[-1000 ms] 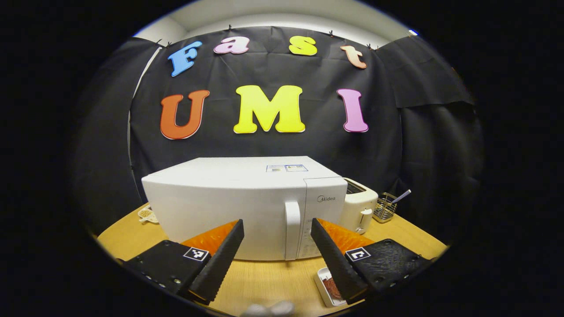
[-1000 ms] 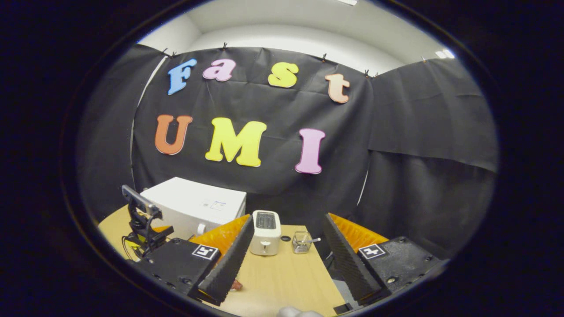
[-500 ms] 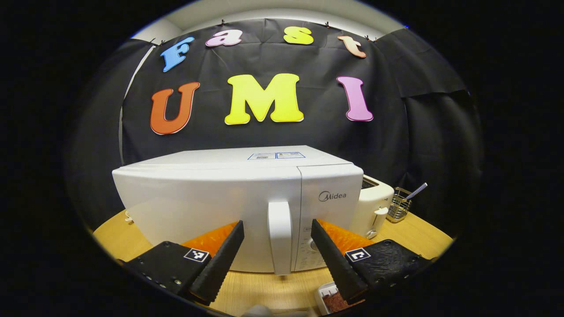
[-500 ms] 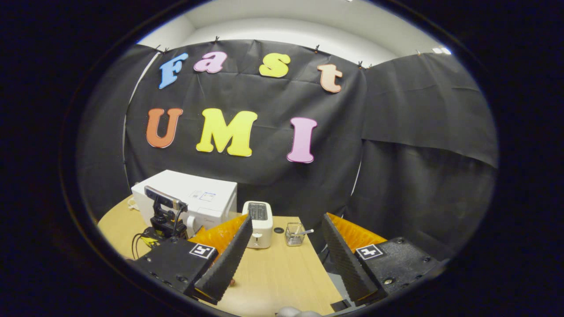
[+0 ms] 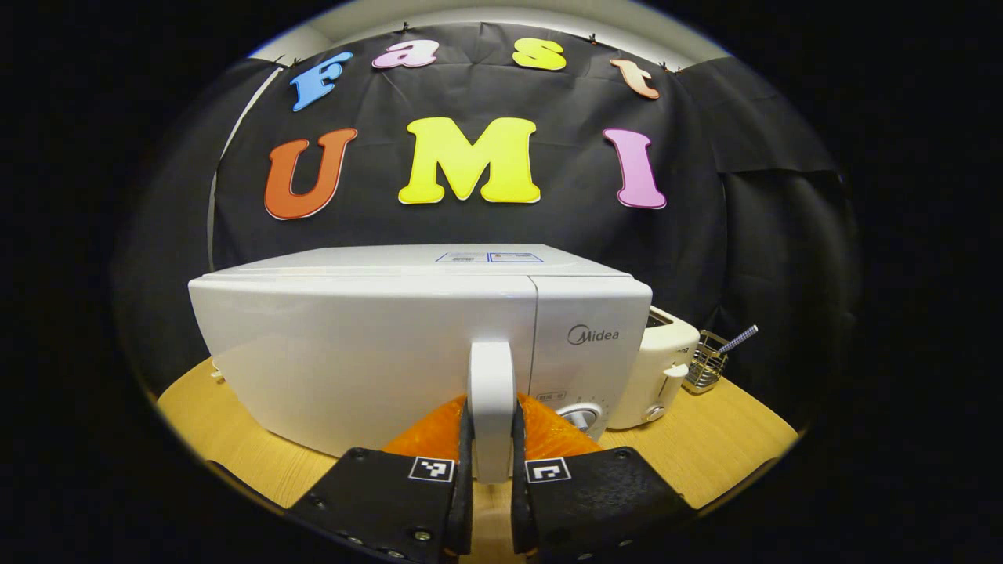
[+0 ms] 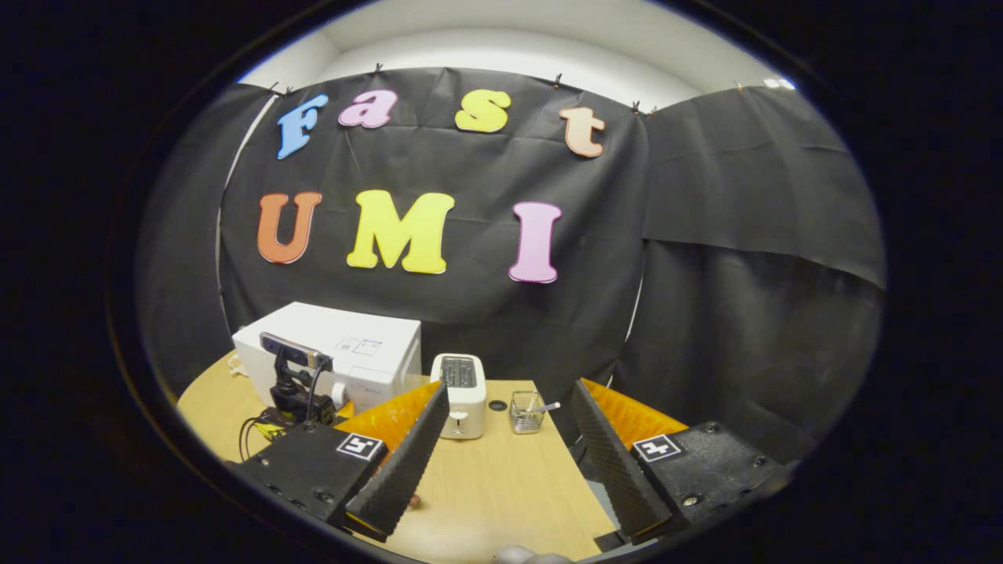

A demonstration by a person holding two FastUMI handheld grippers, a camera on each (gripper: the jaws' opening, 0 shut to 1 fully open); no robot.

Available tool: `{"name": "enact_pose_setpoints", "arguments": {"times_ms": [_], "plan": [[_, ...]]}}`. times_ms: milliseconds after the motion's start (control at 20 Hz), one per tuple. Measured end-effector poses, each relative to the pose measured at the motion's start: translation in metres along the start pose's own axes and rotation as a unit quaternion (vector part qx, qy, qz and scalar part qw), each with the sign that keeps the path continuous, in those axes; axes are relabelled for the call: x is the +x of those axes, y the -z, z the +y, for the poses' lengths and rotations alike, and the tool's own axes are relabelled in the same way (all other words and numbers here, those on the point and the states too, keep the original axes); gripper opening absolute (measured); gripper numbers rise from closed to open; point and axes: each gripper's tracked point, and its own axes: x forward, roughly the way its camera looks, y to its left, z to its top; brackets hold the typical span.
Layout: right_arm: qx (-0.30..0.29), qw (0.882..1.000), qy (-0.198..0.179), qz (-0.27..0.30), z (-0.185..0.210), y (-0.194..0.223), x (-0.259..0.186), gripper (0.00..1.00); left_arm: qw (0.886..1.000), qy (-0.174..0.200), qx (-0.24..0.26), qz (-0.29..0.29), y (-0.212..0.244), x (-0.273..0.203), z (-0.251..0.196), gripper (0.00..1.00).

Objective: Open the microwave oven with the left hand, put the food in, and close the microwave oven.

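In the left gripper view, the white microwave oven stands on the wooden table toward its left rear edge, door closed. The left gripper is clamped narrow on the door handle, both fingers pressing its sides. A toaster sits just beside the oven's right end, a wire basket beyond. In the right gripper view, the right gripper hangs spread wide over the table's near edge, holding nothing.
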Motion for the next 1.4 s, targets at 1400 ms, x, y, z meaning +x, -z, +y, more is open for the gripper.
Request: {"name": "enact_pose_setpoints", "arguments": {"times_ms": [1400], "plan": [[0.004, 0.996, -0.087, 0.013, 0.068, 0.015, -0.025, 1.00, 0.998, 0.032, 0.032, 0.042, 0.044, -0.163, 0.061, 0.18]]}}
